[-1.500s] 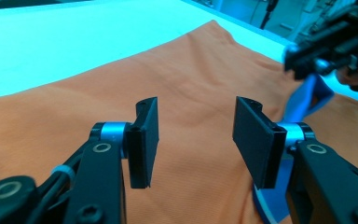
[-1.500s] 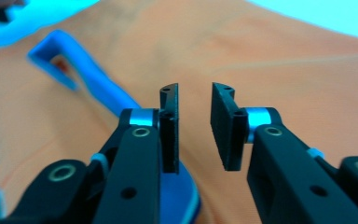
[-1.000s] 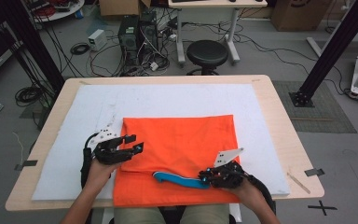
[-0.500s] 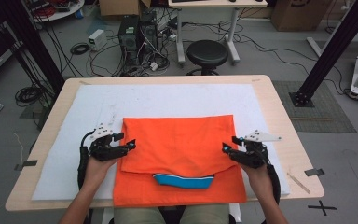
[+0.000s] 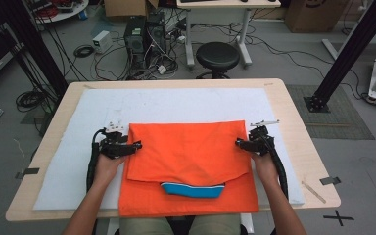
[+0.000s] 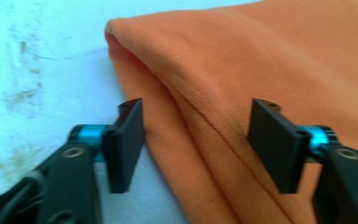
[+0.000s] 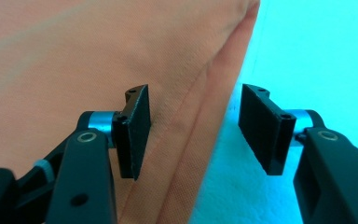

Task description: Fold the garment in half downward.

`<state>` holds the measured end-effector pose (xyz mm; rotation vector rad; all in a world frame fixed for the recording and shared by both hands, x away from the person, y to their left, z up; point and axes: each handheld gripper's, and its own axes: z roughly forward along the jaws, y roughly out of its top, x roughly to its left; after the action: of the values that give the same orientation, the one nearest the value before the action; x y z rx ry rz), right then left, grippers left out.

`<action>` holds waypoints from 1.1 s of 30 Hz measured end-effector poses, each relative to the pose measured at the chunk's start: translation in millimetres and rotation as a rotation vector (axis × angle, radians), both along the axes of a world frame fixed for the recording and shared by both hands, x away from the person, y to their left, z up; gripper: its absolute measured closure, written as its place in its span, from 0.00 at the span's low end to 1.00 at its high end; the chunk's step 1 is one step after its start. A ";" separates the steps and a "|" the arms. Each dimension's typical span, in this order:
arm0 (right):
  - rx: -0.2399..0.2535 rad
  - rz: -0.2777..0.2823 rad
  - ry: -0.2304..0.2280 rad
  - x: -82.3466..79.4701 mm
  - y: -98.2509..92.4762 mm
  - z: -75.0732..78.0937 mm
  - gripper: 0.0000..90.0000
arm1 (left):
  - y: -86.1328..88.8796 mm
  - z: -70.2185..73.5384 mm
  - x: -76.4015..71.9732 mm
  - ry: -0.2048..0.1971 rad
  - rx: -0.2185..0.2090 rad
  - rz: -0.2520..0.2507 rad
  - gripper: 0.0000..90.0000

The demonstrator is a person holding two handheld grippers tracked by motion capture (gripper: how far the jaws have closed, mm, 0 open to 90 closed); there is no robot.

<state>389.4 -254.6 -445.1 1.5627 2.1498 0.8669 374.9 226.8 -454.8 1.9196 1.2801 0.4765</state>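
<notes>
A folded orange garment (image 5: 188,156) with a blue collar (image 5: 192,190) at its near edge lies on the white mat (image 5: 176,103). My left gripper (image 5: 136,146) sits at the garment's left edge. In the left gripper view it (image 6: 198,144) is open; its jaws have just been closing, and the folded orange edge (image 6: 200,102) lies between them untouched. My right gripper (image 5: 238,143) is at the right edge. It (image 7: 199,130) is open after its jaws have just been opening, and the orange hem (image 7: 205,93) lies between the pads without being pinched.
The mat covers most of a wooden table (image 5: 298,127) with tape marks (image 5: 331,180) near its right front corner. Behind the table stand a black stool (image 5: 218,56), a computer tower (image 5: 137,39) and loose cables on the floor.
The right gripper let go of the blue collar at the near edge and swung out to the garment's right edge, now open. The left gripper shifted a little along the left edge.
</notes>
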 end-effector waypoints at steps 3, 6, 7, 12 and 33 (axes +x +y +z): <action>0.022 0.037 0.011 -1.1 -1.6 1.0 0.70 | -1.0 0.2 -1.5 -0.006 0.005 0.015 0.55; 0.054 0.080 0.018 -2.1 -0.5 0.9 0.87 | -2.1 0.3 -4.2 -0.001 -0.033 -0.018 0.82; 0.046 0.086 0.014 -2.8 0.6 1.1 0.90 | -4.4 0.4 -5.0 -0.010 -0.023 -0.010 0.88; 0.018 0.104 -0.016 -3.9 0.8 2.4 0.94 | -2.6 0.7 -2.4 0.000 -0.063 0.020 0.91; -0.004 -0.050 -0.139 57.8 -15.5 18.0 0.94 | -11.8 2.9 66.9 -0.112 -0.259 0.025 0.91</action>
<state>447.1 -270.1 -427.1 1.5014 2.0065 0.9253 441.9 214.9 -451.9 1.6409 1.2305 0.4033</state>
